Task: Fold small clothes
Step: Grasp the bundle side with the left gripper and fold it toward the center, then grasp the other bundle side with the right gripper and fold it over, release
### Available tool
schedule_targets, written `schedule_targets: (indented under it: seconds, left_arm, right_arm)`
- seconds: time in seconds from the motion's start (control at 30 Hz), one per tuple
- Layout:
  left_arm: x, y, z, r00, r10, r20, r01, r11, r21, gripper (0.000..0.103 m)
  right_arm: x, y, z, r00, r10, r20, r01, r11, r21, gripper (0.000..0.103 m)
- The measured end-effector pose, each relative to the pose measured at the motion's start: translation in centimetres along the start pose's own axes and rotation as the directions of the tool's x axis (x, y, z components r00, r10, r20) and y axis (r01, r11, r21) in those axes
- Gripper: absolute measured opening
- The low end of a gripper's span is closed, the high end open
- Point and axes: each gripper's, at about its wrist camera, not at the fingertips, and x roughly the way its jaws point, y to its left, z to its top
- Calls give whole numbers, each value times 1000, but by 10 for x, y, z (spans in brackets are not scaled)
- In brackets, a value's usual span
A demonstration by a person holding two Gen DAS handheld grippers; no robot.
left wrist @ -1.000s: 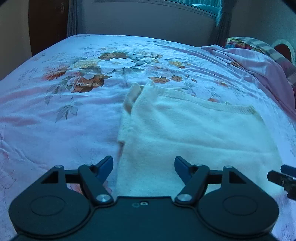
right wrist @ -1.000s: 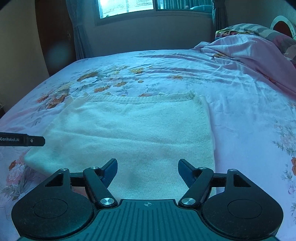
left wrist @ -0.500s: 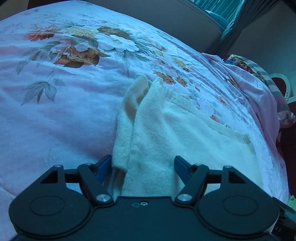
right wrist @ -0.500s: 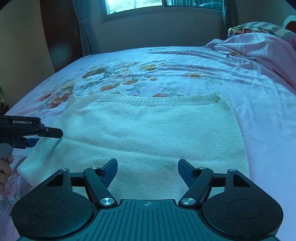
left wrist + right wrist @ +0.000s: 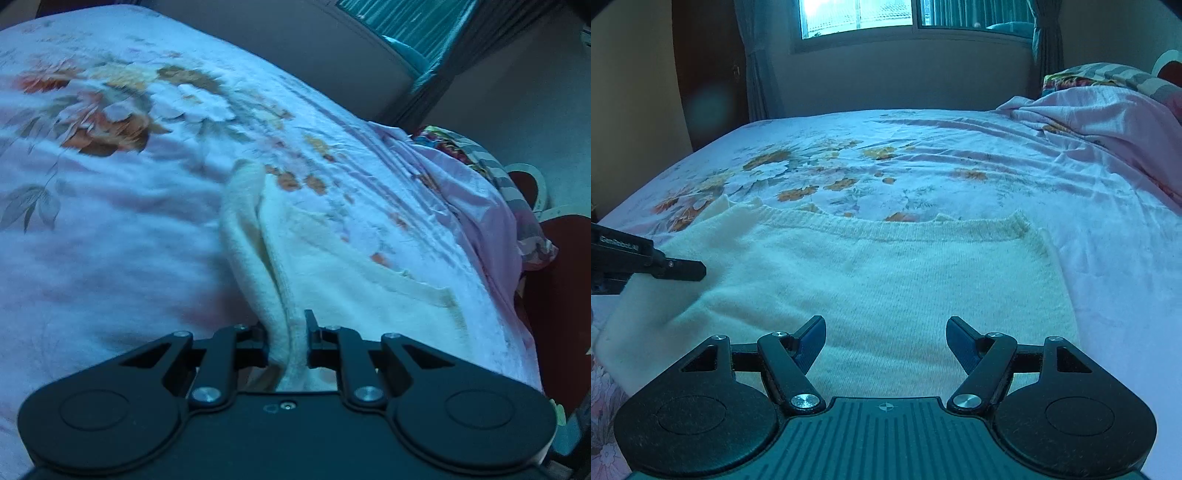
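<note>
Sweater (image 5: 886, 280) lies flat on the bed (image 5: 960, 155). Left gripper (image 5: 287, 339) is pinched on its left edge; right gripper (image 5: 885, 341), fingers wide, hovers over the near hem, so folding rightward looks likely.

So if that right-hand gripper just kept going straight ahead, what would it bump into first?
Most likely the cream knitted sweater spread on the floral bedsheet: the open right gripper points low across it. Depth is unclear, though.
</note>
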Motion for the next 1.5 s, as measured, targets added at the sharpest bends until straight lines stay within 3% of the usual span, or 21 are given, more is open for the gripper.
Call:
schedule_targets:
  seconds: [0.13, 0.17, 0.37, 0.43, 0.53, 0.6, 0.67, 0.73, 0.77, 0.83, 0.93, 1.07, 1.17, 1.2, 1.33, 1.5]
  left_arm:
    - [-8, -64, 6, 999, -41, -6, 41, 992, 120, 13]
    - [-7, -81, 5, 999, -41, -11, 42, 989, 144, 13]
    - [32, -169, -27, 997, 9, -80, 13, 963, 270, 14]
    - [54, -187, -48, 992, 34, -125, -1, 967, 254, 19]
    - [84, -202, -73, 971, 51, -235, 6, 972, 233, 27]
    - [88, -205, -79, 952, -11, -305, 72, 979, 189, 28]
    - [82, -210, -77, 931, -98, -351, 157, 977, 142, 29]
    - [65, -223, -71, 933, -125, -337, 202, 958, 202, 36]
    - [55, -225, -67, 942, -122, -312, 201, 951, 235, 40]
    - [35, -218, -61, 967, -89, -237, 154, 950, 271, 62]
    - [12, -194, -57, 989, 8, -146, 40, 946, 322, 60]
    - [-5, -154, -69, 985, 147, -85, -109, 932, 346, 54]
    - [-5, -134, -90, 978, 162, -129, -110, 935, 336, 51]
    - [-3, -132, -97, 976, 158, -150, -99, 935, 340, 51]
    - [0, -146, -132, 974, 180, -135, -103, 889, 446, 51]
    - [-2, -140, -134, 980, 124, -157, -52, 915, 401, 51]
  right_arm:
    - [31, 9, -10, 994, 8, -105, -15, 997, -71, 72]
    - [31, 11, -13, 996, -1, -90, -8, 995, -99, 72]
    - [-21, -41, -11, 999, 36, -6, -35, 995, 96, 72]
    - [-39, -65, -16, 997, 73, 2, -72, 983, 166, 72]
    - [-59, -95, -27, 981, 196, 2, -190, 950, 246, 72]
    - [-66, -108, -35, 970, 245, -9, -232, 929, 289, 70]
    - [-71, -124, -43, 941, 337, 12, -318, 874, 366, 70]
    - [-76, -128, -48, 938, 346, 21, -326, 861, 390, 70]
    - [-76, -128, -49, 934, 356, 21, -334, 854, 399, 70]
    - [-77, -128, -49, 921, 388, 29, -362, 825, 434, 70]
    - [-73, -122, -46, 898, 439, 33, -401, 784, 473, 70]
    - [-57, -110, -40, 898, 439, -6, -375, 774, 511, 70]
    - [-50, -115, -38, 895, 445, 24, -374, 722, 582, 70]
    - [-49, -120, -37, 904, 427, 38, -361, 713, 601, 70]
    - [-37, -129, -24, 935, 353, 4, -285, 748, 599, 70]
    - [-10, -124, -2, 957, 289, -22, -236, 822, 519, 65]
